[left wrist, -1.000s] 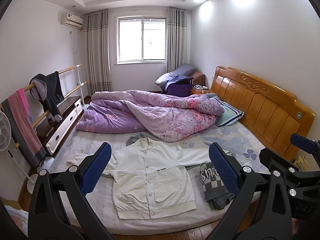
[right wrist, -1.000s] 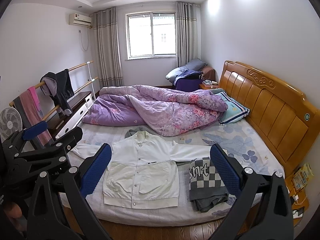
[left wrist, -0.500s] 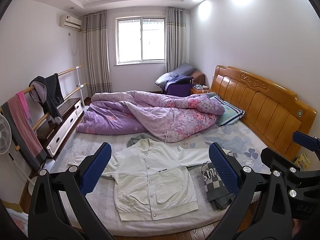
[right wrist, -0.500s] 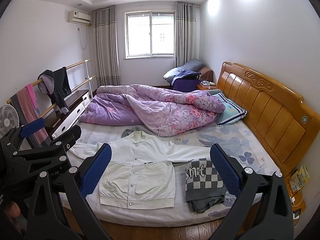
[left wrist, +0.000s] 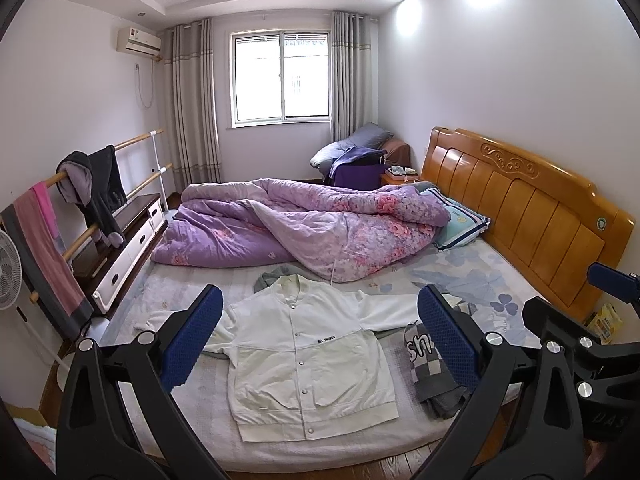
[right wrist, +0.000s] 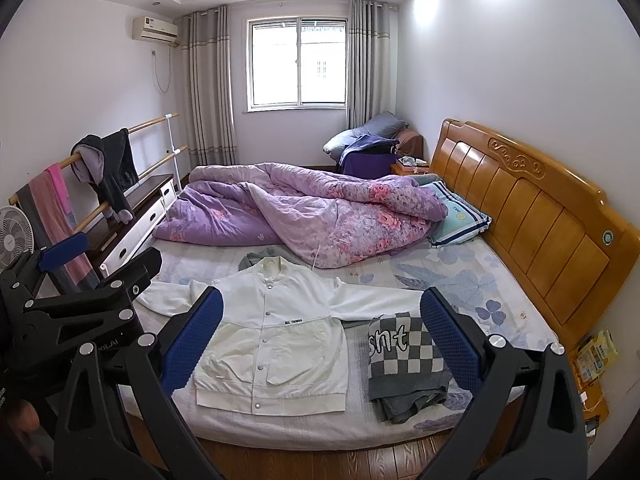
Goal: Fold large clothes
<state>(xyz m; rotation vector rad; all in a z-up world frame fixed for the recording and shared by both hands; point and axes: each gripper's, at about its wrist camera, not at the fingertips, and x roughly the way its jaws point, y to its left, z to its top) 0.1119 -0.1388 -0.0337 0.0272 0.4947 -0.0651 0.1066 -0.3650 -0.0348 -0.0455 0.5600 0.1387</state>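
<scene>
A white snap-button jacket (left wrist: 308, 356) lies flat, face up, sleeves spread, near the front edge of the bed (left wrist: 472, 276); it also shows in the right wrist view (right wrist: 276, 340). A folded grey checkered knit (right wrist: 404, 364) lies to its right, also seen in the left wrist view (left wrist: 428, 368). My left gripper (left wrist: 320, 340) is open and empty, held above the floor short of the bed. My right gripper (right wrist: 322, 340) is open and empty beside it. A grey garment (left wrist: 276, 274) peeks out behind the jacket collar.
A crumpled purple floral duvet (left wrist: 304, 228) covers the far half of the bed. A wooden headboard (left wrist: 520, 204) stands on the right. A drying rack with clothes (left wrist: 88, 192), a low cabinet (left wrist: 120, 248) and a fan (left wrist: 10, 268) line the left side.
Both grippers have drifted slightly back and up from the bed; more wooden floor shows at the bottom. The jaws stay open and the clothes have not moved.
</scene>
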